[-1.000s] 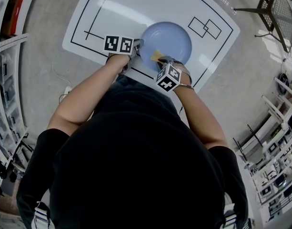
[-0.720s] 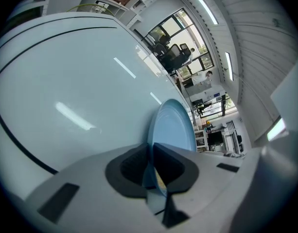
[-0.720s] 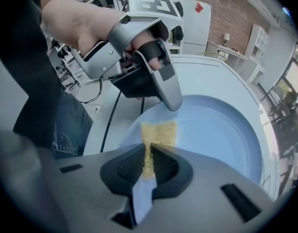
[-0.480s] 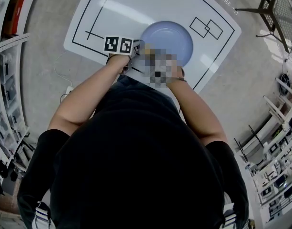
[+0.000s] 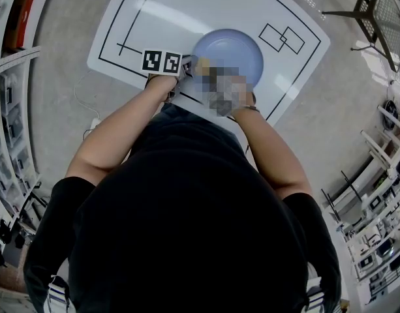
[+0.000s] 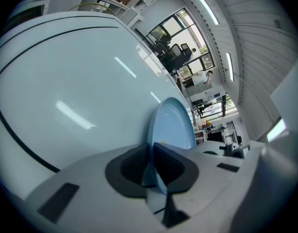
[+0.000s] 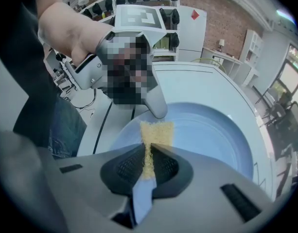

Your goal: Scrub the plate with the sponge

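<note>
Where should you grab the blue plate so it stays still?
By its left rim, coming in from the left. The plate lies low and thin on the table, so only its edge fits between fingers. The left gripper pinches it there, leaving the top free for the sponge.

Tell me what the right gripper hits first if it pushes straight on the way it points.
The blue plate: the right gripper points down into its near side, and the yellow sponge pinched in its jaws would meet that surface first, if it isn't touching already.
</note>
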`<move>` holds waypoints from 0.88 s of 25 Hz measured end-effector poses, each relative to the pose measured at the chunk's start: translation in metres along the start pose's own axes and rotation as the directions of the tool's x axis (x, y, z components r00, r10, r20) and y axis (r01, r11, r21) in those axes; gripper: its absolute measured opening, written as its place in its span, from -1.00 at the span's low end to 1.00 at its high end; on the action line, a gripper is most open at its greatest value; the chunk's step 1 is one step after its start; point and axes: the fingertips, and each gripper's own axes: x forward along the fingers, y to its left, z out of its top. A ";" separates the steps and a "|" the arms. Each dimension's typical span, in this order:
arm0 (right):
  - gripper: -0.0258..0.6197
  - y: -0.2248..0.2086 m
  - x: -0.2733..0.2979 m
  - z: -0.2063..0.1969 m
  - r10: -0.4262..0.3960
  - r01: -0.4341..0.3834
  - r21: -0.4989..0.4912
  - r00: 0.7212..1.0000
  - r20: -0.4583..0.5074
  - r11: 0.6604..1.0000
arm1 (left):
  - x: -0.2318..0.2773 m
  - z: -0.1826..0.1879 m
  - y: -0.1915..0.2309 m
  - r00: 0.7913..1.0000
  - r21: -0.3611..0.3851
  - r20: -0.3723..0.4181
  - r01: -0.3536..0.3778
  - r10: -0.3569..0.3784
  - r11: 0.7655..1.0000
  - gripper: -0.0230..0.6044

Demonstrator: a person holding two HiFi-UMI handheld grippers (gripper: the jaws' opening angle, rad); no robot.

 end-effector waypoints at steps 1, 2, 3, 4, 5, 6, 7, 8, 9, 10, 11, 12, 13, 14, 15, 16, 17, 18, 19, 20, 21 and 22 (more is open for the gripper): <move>-0.83 -0.004 0.000 -0.001 -0.009 0.009 -0.002 1.000 -0.004 1.000 | 0.000 0.001 -0.001 1.000 0.002 -0.001 0.001 -0.001 1.000 -0.79; -0.83 -0.007 0.000 -0.002 -0.014 0.014 -0.003 1.000 -0.008 1.000 | -0.001 0.001 -0.002 1.000 0.004 -0.003 0.001 -0.001 1.000 -0.79; -0.83 -0.009 0.000 -0.002 -0.018 0.018 -0.007 1.000 -0.012 1.000 | -0.001 0.001 -0.003 1.000 0.007 -0.005 0.000 0.000 1.000 -0.79; -0.83 -0.011 0.001 -0.002 -0.021 0.020 -0.015 1.000 -0.016 1.000 | -0.002 0.001 -0.003 1.000 0.011 -0.008 -0.001 0.001 1.000 -0.79; -0.83 -0.012 0.002 -0.002 -0.025 0.024 -0.026 0.999 -0.020 0.999 | -0.002 0.000 -0.003 1.000 0.013 -0.010 -0.001 0.001 1.000 -0.79; -0.83 -0.014 0.004 -0.001 -0.029 0.028 -0.038 0.999 -0.023 0.999 | -0.002 0.000 -0.003 1.000 0.015 -0.011 -0.001 0.001 1.000 -0.79; -0.83 -0.016 0.005 0.000 -0.033 0.032 -0.048 0.999 -0.026 0.998 | -0.002 0.001 -0.002 1.000 0.016 -0.012 0.000 0.001 1.000 -0.79; -0.83 -0.019 0.006 0.001 -0.037 0.036 -0.055 0.999 -0.026 0.998 | -0.002 0.001 -0.002 1.000 0.017 -0.014 0.000 0.000 1.000 -0.79; -0.83 -0.023 0.007 0.003 -0.043 0.041 -0.058 0.999 -0.026 0.997 | -0.002 0.001 -0.002 1.000 0.017 -0.015 0.001 -0.001 1.000 -0.79; -0.83 -0.027 0.008 0.004 -0.049 0.047 -0.059 0.998 -0.025 0.997 | -0.001 0.001 -0.002 1.000 0.017 -0.016 0.002 -0.002 1.000 -0.79; -0.83 -0.032 0.008 0.006 -0.055 0.054 -0.057 0.998 -0.025 0.997 | -0.001 0.001 -0.002 1.000 0.017 -0.017 0.002 -0.002 1.000 -0.78; -0.83 -0.037 0.009 0.007 -0.063 0.061 -0.053 0.998 -0.025 0.997 | -0.001 0.001 -0.002 1.000 0.017 -0.017 0.003 -0.002 1.000 -0.79; -0.83 -0.042 0.009 0.008 -0.071 0.069 -0.050 0.997 -0.026 0.996 | -0.001 0.001 -0.002 1.000 0.017 -0.016 0.003 -0.003 1.000 -0.78; -0.83 -0.048 0.009 0.008 -0.079 0.078 -0.046 0.996 -0.027 0.996 | -0.001 0.001 -0.002 1.000 0.016 -0.015 0.003 -0.003 1.000 -0.79; -0.83 -0.053 0.009 0.008 -0.088 0.087 -0.041 0.996 -0.028 0.995 | -0.001 0.001 -0.002 1.000 0.014 -0.014 0.004 -0.004 1.000 -0.78; -0.83 -0.059 0.008 0.007 -0.097 0.096 -0.034 0.995 -0.030 0.995 | -0.001 0.001 -0.002 1.000 0.010 -0.013 0.005 -0.005 1.000 -0.79; -0.83 -0.064 0.008 0.005 -0.106 0.105 -0.026 0.994 -0.033 0.994 | -0.001 0.000 -0.001 1.000 0.006 -0.012 0.006 -0.006 1.000 -0.79; -0.83 -0.070 0.006 0.003 -0.115 0.115 -0.016 0.993 -0.036 0.993 | -0.001 0.000 -0.001 1.000 0.002 -0.011 0.007 -0.007 1.000 -0.79; -0.83 -0.075 0.005 0.001 -0.123 0.123 -0.005 0.992 -0.039 0.992 | -0.001 0.000 -0.001 1.000 0.001 -0.009 0.007 -0.007 1.000 -0.79; -0.83 -0.080 0.003 -0.002 -0.131 0.132 0.007 0.990 -0.042 0.991 | -0.001 0.000 -0.001 1.000 0.001 -0.007 0.006 -0.006 1.000 -0.79; -0.83 -0.085 0.001 -0.006 -0.139 0.140 0.018 0.989 -0.045 0.990 | -0.002 0.000 -0.001 1.000 0.002 -0.005 0.004 -0.004 1.000 -0.79; -0.83 -0.089 -0.001 -0.009 -0.147 0.148 0.028 0.988 -0.049 0.989 | -0.002 0.000 -0.001 1.000 0.003 -0.003 0.002 -0.002 1.000 -0.79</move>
